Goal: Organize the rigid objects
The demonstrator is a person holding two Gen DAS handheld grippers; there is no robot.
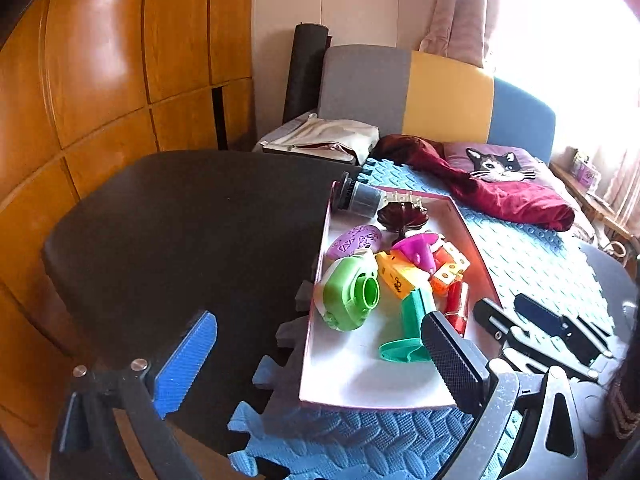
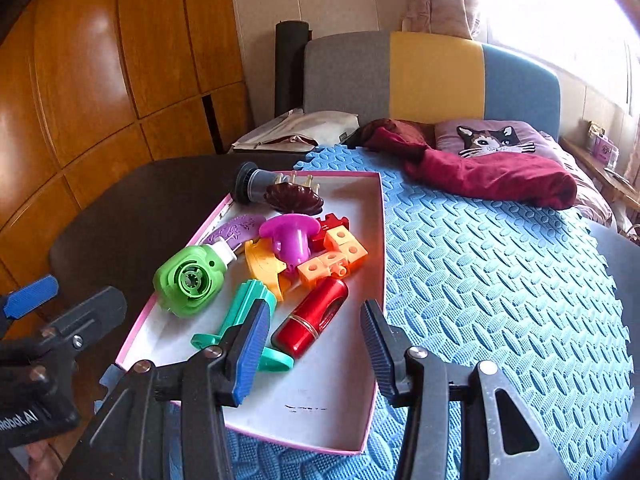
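Note:
A shallow pink-rimmed white box lies on the blue foam mat. It holds several toys: a green round piece, a teal holder, a red cylinder, orange blocks, a magenta funnel, a purple oval, a dark red dish and a grey cylinder. My right gripper is open just above the box's near end, by the red cylinder. My left gripper is open and empty at the box's left near corner.
A dark table surface lies left of the box. A maroon cloth and a cat cushion lie at the mat's far end. A grey, yellow and blue headboard and wooden cabinet doors stand behind.

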